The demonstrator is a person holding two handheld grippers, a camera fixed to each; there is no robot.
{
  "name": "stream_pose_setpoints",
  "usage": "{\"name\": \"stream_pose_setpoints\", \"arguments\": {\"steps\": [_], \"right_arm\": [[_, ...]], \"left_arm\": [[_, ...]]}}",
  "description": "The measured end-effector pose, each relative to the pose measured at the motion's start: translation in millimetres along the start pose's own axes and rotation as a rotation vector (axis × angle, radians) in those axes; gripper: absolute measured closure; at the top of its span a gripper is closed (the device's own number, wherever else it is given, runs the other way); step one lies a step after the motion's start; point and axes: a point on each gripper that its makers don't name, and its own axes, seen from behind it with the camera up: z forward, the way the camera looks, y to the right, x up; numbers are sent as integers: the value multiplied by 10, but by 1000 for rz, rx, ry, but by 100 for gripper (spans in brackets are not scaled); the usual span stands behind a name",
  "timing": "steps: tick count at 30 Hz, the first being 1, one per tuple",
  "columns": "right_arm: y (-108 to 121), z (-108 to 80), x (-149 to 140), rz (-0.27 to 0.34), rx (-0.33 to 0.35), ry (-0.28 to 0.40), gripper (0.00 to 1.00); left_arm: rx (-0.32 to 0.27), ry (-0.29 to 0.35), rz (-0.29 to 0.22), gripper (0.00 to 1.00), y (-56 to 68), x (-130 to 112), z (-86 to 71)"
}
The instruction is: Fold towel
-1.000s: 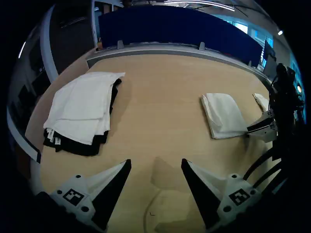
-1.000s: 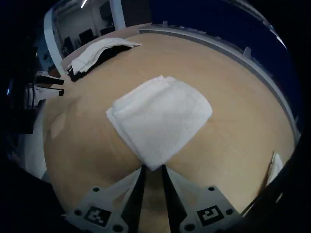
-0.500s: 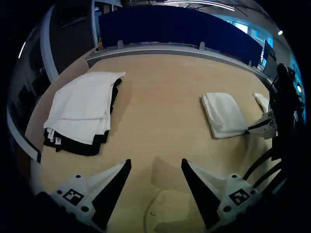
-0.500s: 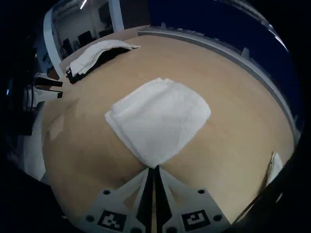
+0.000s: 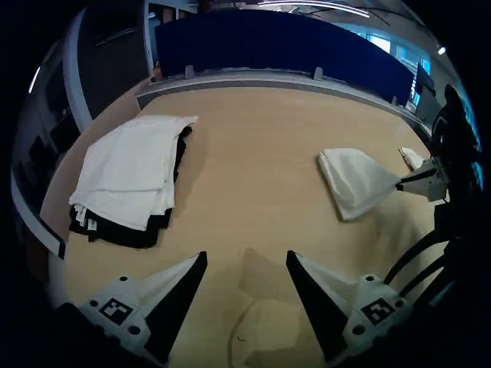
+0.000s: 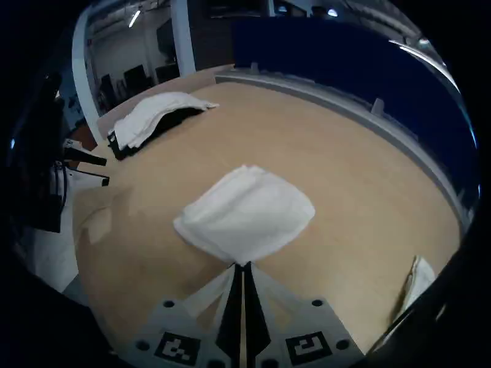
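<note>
My right gripper (image 6: 243, 270) clamps the near corner of the towel (image 6: 245, 214) at its tips, holding it off the table (image 6: 344, 178), probably to reposition it. My left gripper (image 5: 245, 270) hangs wide and empty, towel far right.

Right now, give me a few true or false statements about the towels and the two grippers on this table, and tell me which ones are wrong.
1. The right gripper has its jaws shut on a corner of the small folded white towel. True.
2. The left gripper holds a towel as well. False: its jaws stand open over the bare table, with nothing between them.
3. The towel stack has white towels on top of black ones. True.
4. The small folded white towel lies on top of that stack. False: it lies apart from it, on the wood.
5. The partition behind the table is red. False: it is dark blue.
</note>
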Motion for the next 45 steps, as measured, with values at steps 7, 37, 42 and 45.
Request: {"name": "stream_pose_setpoints", "arguments": {"steps": [7,37,42,45], "right_arm": [[69,-311,560,-41,-22,116,99],[701,-1145,1157,-49,-137,260,98],[1025,-1285,1106,-46,-189,252,98],[1250,-1378,1070,-41,-224,248,98]], "left_arm": [[-2,11,-3,4,4,27,-36],[-14,34,11,4,117,80,-109],[-16,36,15,4,138,93,-129],[-16,36,17,4,147,95,-132]]}}
